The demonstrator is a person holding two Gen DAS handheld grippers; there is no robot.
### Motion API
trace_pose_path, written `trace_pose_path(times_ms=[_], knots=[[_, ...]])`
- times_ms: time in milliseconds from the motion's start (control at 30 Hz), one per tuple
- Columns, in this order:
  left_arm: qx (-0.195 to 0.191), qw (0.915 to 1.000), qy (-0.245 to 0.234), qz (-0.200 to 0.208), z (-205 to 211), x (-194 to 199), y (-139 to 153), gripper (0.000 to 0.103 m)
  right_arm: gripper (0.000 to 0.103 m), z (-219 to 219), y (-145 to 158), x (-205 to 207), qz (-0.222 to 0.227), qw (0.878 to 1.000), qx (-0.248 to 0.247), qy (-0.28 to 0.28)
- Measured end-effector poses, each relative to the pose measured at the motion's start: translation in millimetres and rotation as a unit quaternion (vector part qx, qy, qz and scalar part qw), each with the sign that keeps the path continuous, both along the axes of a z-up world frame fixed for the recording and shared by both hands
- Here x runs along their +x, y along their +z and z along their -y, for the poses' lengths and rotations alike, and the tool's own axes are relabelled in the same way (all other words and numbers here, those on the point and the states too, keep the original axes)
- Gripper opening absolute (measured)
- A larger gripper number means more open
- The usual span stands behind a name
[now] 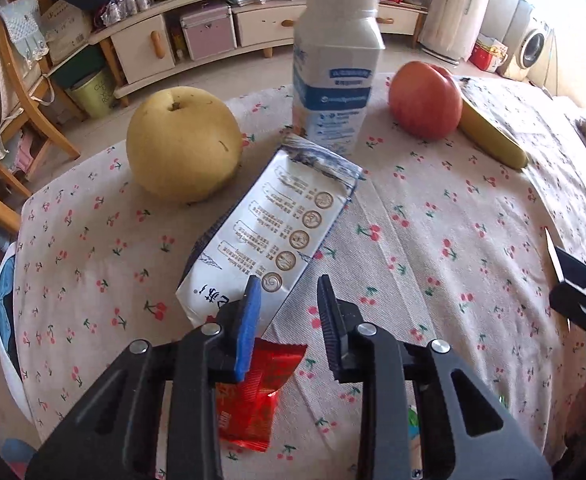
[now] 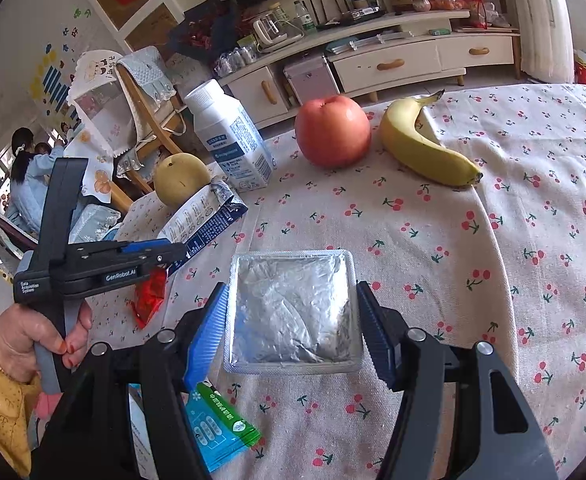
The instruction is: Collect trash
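A: What is the biggest thing in view?

B: The desk [image 2: 513,208], round-edged and covered by a cherry-print cloth. Everything else stands or lies on it.

A: And after that?

B: A white milk bottle [image 1: 335,64] stands upright near the far edge. Lying flat in front of it, one end near its base, is an empty white carton [image 1: 269,236] with its torn end toward the bottle. A yellow pear [image 1: 183,144] sits just to the left of the carton. In the left wrist view a red apple [image 1: 425,100] stands to the right of the bottle, with a banana [image 2: 421,144] just beside it.

A: Where is the trash besides the carton?

B: A square foil-lidded tray [image 2: 293,312] lies flat near the middle of the desk. A crumpled red wrapper [image 1: 257,392] lies close to the near end of the carton. A green and blue packet [image 2: 221,428] lies at the near edge.

A: What about the two tools?

B: The left gripper [image 1: 289,320] hangs over the near end of the carton and the red wrapper, its jaws apart and holding nothing. The right gripper [image 2: 293,328] has its jaws spread wide, one on each side of the foil tray. Whether they touch its rim I cannot tell.
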State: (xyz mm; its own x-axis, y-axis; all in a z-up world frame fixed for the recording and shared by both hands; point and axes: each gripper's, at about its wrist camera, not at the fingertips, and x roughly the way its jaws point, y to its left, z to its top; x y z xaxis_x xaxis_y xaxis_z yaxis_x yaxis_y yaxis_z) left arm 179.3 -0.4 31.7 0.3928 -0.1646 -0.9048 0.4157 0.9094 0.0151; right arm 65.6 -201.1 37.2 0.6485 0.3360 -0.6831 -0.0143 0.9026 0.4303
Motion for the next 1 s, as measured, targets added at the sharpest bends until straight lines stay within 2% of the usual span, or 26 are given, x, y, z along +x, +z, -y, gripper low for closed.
trace_pose_path(times_ms=[100, 167, 233, 267, 400, 467, 600, 667, 700, 733, 800, 1000], knots=[[-0.008, 0.9995, -0.028, -0.013, 4.5, -8.9, 3.6, 0.031, 0.064, 0.8, -1.1, -0.6, -0.002, 1.0, 0.001, -0.001], [0.002, 0.9995, -0.031, 0.009, 5.1, -12.8, 9.7, 0.036, 0.064, -0.3, -0.8, -1.1, -0.002, 1.0, 0.0, 0.001], [0.024, 0.9988, -0.03, 0.031, 5.5, -10.2, 12.2, 0.06, 0.064, -0.4, -1.0, -1.0, -0.001, 1.0, 0.0, 0.002], [0.034, 0.9983, -0.028, 0.037, 3.8, -5.0, 11.5, 0.065, 0.064, -0.7, -1.4, -0.9, -0.002, 1.0, 0.001, 0.002], [0.065, 0.9961, -0.031, 0.05, 5.4, 12.6, 3.6, 0.069, 0.064, -3.1, -2.1, 0.2, -0.006, 1.0, 0.0, 0.006], [0.059, 0.9973, -0.028, 0.033, 5.6, 20.5, -4.1, 0.069, 0.064, -4.4, -2.0, 0.4, -0.007, 1.0, -0.002, 0.008], [0.068, 0.9966, -0.025, 0.039, 8.1, 16.4, -10.8, 0.068, 0.064, -4.0, -2.0, 3.0, -0.008, 1.0, -0.002, 0.011], [0.061, 0.9974, -0.012, 0.036, 5.2, 13.5, -9.6, 0.065, 0.064, -4.9, -2.7, 3.7, -0.01, 1.0, 0.0, 0.015], [0.059, 0.9976, -0.003, 0.037, 2.8, 11.7, -7.4, 0.059, 0.064, -5.7, -3.3, 4.4, -0.012, 1.0, 0.0, 0.018], [0.049, 0.9985, 0.006, 0.026, -0.3, 10.2, -6.1, 0.059, 0.064, -7.3, -3.6, 4.7, -0.013, 1.0, -0.001, 0.023], [0.03, 0.9994, 0.016, 0.009, -5.1, 3.2, -5.0, 0.058, 0.064, -11.0, -5.1, 5.2, -0.016, 0.999, -0.003, 0.031], [0.026, 0.9996, 0.009, -0.005, -4.7, -37.9, 1.9, 0.052, 0.064, -21.7, -8.3, 3.5, -0.025, 0.998, 0.001, 0.056]])
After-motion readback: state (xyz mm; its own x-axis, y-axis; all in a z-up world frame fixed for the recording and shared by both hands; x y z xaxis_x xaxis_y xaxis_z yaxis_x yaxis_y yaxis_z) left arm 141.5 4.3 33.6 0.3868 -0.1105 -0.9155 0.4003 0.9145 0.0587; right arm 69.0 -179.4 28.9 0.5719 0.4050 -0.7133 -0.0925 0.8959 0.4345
